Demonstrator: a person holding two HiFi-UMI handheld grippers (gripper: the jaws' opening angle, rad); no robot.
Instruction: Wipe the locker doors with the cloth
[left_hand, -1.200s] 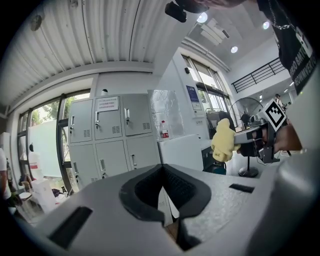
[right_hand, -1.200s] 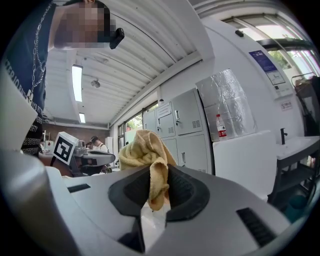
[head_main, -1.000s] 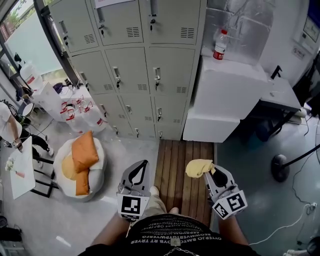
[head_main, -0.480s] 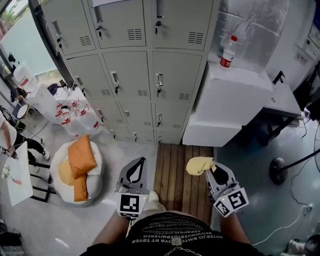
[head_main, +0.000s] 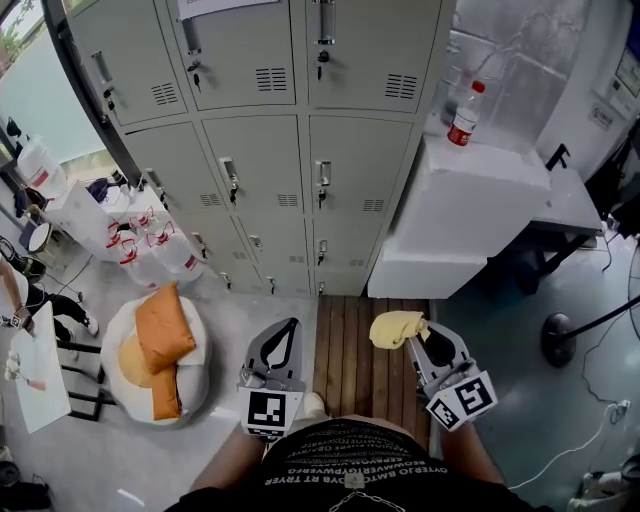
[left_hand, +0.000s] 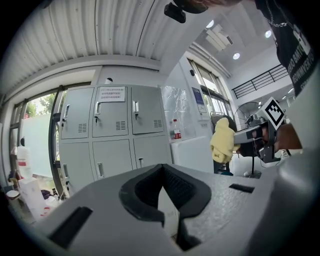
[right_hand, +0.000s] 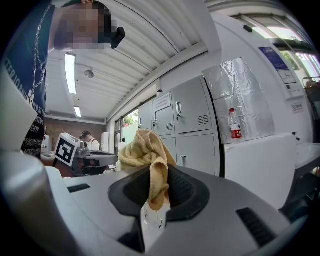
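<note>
Grey metal lockers fill the wall ahead, several doors with handles and vents; they also show far off as the lockers and the lockers. A crumpled yellow cloth sticks out of my right gripper, whose jaws are shut on it; the cloth bunches above the jaws, and the cloth shows at the right of the left gripper view. My left gripper is held low beside it, jaws shut with nothing between them. Both grippers are well short of the doors.
A white cabinet with a red-capped bottle stands right of the lockers. A wooden slat mat lies under me. A white beanbag with orange cushions and water jugs are at the left. A fan stand base sits at right.
My view has moved closer to the lockers and tipped upward. Both grippers keep the same pose, cloth still held.
</note>
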